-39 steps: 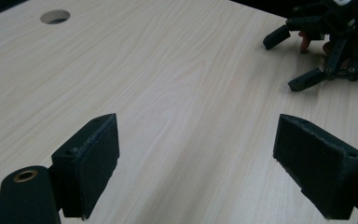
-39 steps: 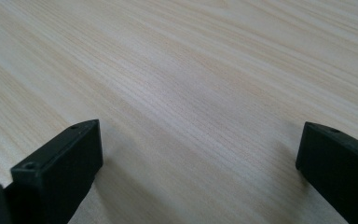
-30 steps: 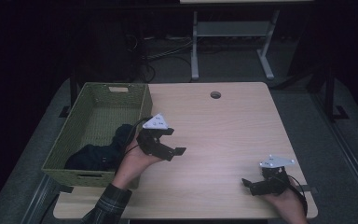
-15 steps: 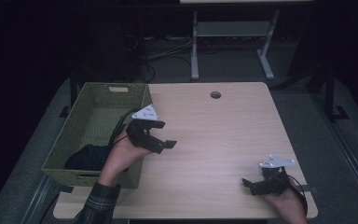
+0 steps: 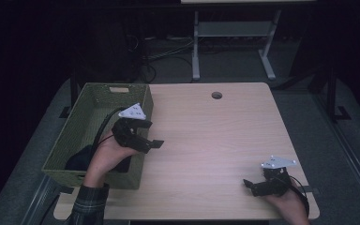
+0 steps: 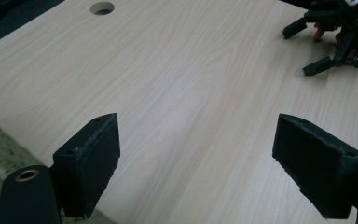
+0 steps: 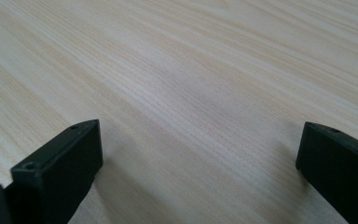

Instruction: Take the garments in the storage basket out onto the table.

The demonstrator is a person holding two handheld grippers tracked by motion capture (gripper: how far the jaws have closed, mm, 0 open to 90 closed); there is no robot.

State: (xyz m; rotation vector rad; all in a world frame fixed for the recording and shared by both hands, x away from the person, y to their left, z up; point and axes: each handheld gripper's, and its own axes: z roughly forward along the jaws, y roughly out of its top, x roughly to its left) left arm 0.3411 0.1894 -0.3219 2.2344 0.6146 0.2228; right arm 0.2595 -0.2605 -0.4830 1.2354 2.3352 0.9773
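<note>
The left gripper (image 5: 146, 140) is held over the right rim of the green basket (image 5: 70, 145), jaws wide apart and empty. A dark cloth (image 5: 79, 159) is seen inside the basket. The right gripper (image 5: 253, 185) is rested low on the table (image 5: 206, 136), jaws spread too.

table (image 5: 215, 140): pale wood-grain, smooth, matt
basket (image 5: 89, 117): green woven, rough
dark item in basket (image 5: 77, 159): looks like cloth
left gripper (image 6: 196, 163) jaws: black matt plastic
sleeve (image 5: 86, 208): plaid cloth
</note>
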